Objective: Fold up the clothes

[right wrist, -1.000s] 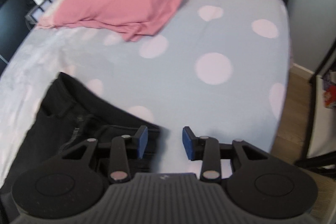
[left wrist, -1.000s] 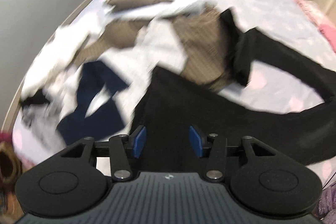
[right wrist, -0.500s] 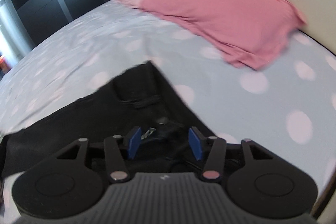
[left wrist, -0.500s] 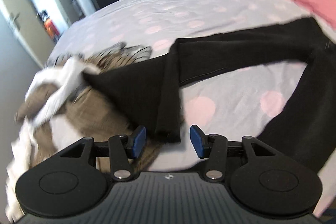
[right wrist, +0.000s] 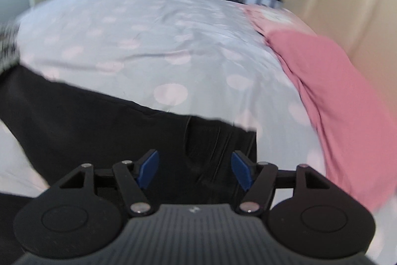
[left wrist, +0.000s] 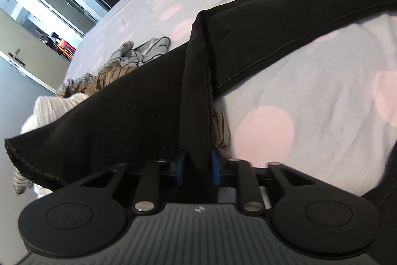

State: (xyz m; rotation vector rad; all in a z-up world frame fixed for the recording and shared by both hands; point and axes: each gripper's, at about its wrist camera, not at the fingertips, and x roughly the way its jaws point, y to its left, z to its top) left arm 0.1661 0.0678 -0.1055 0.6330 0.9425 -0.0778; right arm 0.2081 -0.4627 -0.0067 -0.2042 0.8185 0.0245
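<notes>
Left wrist view: your left gripper (left wrist: pixel 198 167) pinched a fold of the black trousers (left wrist: pixel 260 24) spread across the spotted bed (left wrist: pixel 310 81), beside a clothes heap (left wrist: pixel 119 71); your right gripper (right wrist: pixel 194 169) hovered wide-fingered over their waistband (right wrist: pixel 218 138).

The trousers (left wrist: pixel 273 24) lie across the bed (left wrist: pixel 310 96), partly over a clothes pile (left wrist: pixel 119 71) at their left.

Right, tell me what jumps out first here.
The black trousers sprawl across the spotted bedsheet, one leg hem pinched in the left claw. The right claw gapes open over their waistband. A pink pillow lies along the headboard.
</notes>
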